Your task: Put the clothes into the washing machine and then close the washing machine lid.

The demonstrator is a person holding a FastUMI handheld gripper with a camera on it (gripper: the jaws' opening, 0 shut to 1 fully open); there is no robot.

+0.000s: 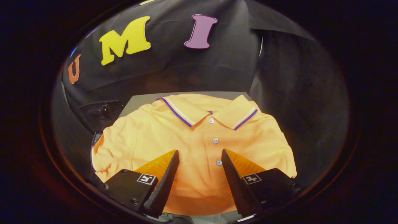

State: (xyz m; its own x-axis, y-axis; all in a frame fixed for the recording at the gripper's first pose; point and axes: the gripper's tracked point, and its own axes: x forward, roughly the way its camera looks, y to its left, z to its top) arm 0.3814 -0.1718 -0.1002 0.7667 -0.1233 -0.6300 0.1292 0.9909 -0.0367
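Note:
An orange polo shirt [149, 140] with a purple-and-white striped collar and a row of white buttons lies folded flat on a grey surface [140, 101]. My gripper [199, 154] hovers over the shirt's lower front, open, its two fingers spread to either side of the button placket. The lowest button sits just inside the right finger [231, 177]. Nothing is held between the fingers. I cannot tell whether the fingertips touch the cloth.
A dark machine part [101, 113] sits to the left of the shirt, beyond its sleeve. Black cloth walls close in behind and to the right of the grey surface.

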